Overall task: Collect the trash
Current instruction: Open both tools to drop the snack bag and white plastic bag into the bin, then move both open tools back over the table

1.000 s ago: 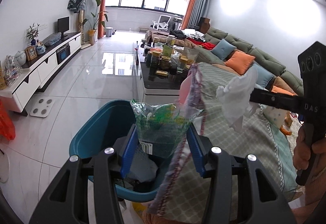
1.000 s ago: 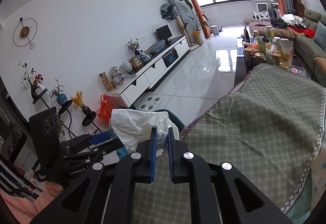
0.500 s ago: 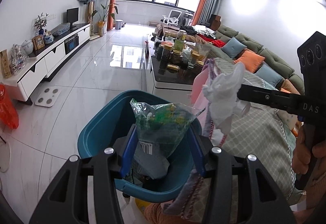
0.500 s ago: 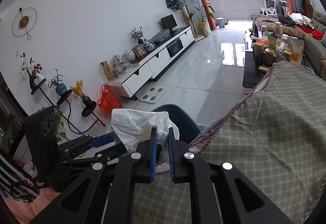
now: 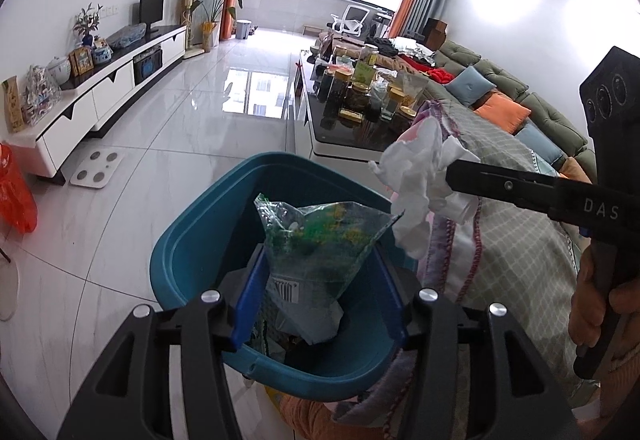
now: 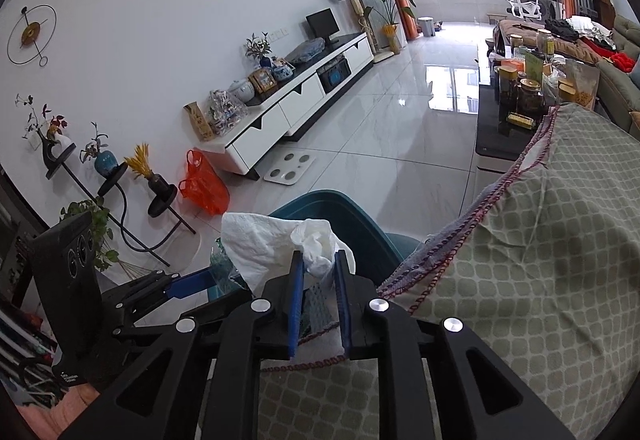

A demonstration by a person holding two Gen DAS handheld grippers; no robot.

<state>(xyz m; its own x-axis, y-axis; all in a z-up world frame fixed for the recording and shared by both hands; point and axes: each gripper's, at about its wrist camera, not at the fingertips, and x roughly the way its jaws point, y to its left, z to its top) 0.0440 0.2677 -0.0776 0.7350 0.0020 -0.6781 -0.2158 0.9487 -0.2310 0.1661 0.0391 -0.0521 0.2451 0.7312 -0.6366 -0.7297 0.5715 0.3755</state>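
- Left gripper [image 5: 316, 292], lower centre of the left wrist view: jaws set apart, pads against a clear green wrapper [image 5: 320, 240].
- Right gripper [image 6: 320, 276], lower centre of its view: jaws just opening, white tissue [image 6: 280, 244] between them.
- Hand [image 5: 596, 304], right edge, grips its handle.

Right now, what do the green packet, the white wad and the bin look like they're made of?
Green packet: glossy printed plastic film, likely; see-through, creased, with a barcode. White wad: soft matte tissue paper, crumpled without sheen. Bin: smooth teal moulded plastic, apparently; rounded rim with faint highlights.
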